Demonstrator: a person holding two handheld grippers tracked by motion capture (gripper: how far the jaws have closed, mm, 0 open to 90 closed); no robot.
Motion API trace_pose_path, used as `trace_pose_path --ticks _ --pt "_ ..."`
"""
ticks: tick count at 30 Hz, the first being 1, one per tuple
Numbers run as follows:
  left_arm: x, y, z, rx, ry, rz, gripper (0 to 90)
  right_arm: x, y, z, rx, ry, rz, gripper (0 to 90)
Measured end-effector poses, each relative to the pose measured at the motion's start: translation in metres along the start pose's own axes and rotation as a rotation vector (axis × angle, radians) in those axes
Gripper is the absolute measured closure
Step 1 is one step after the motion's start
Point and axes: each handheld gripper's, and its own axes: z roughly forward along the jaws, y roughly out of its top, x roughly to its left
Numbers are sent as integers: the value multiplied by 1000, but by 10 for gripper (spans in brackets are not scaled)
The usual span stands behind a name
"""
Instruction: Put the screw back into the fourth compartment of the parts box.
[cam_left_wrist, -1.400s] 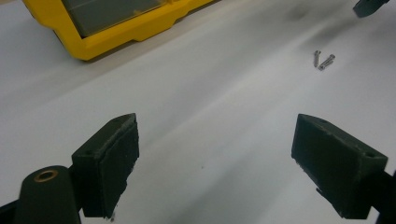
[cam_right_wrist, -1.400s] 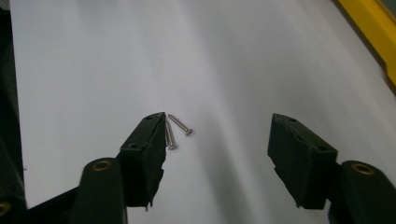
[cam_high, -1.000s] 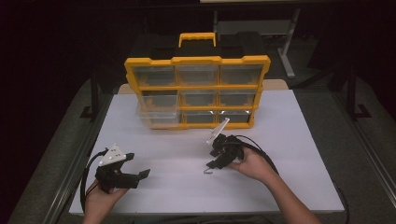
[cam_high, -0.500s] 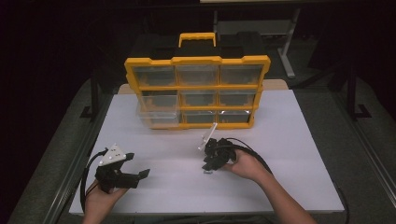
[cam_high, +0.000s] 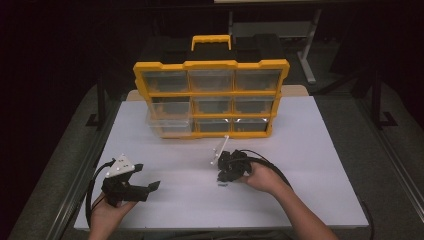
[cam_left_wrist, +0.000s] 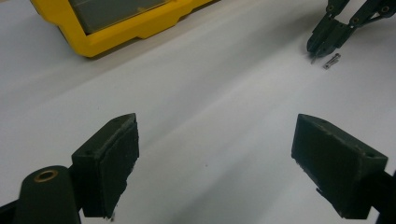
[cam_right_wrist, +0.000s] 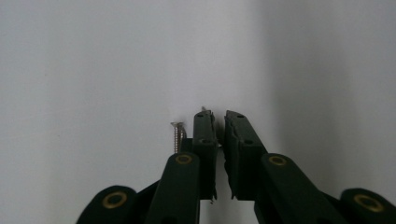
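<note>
My right gripper (cam_high: 222, 180) points down at the white board, right of centre, with its tips on the surface. Its jaws have just been closing and stand almost together. A thin metal screw (cam_right_wrist: 203, 109) pokes out between the tips and looks pinched. A second small screw (cam_right_wrist: 177, 137) lies loose on the board just beside the jaws, and the left gripper view shows this loose screw (cam_left_wrist: 331, 60) next to the right gripper (cam_left_wrist: 314, 50). My left gripper (cam_high: 146, 176) rests at the near left, open wide. Nothing is between the left gripper's (cam_left_wrist: 215, 121) pads.
A yellow parts organizer (cam_high: 210, 65) with clear drawers and a black top stands upright at the back of the white board (cam_high: 310, 165). Its lower left drawer (cam_high: 170, 122) is pulled out a little. Dark floor surrounds the table. Cables trail from both grippers.
The right gripper has shifted slightly left and toward the person, tipped down onto the board, and its jaws have come together. The left gripper has stayed put.
</note>
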Motion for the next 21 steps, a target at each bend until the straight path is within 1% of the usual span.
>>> trace_pose_path --ticks 2,3,10,11,13,21 --pt "0 0 0 -2 0 -3 146 0 0 0 3 -2 1 833" --pt "1 0 0 -3 0 -2 146 -2 0 0 0 10 15 836" --pt "0 0 0 -13 0 -9 146 -4 -1 0 -4 25 41 847" --pt "1 0 -1 -5 1 -1 146 -5 -1 0 -8 29 40 847" --pt "1 0 -1 -3 1 0 146 -6 -2 0 -12 38 52 848" --pt "1 0 -1 -9 3 -6 146 -9 -5 -4 -19 39 72 849"
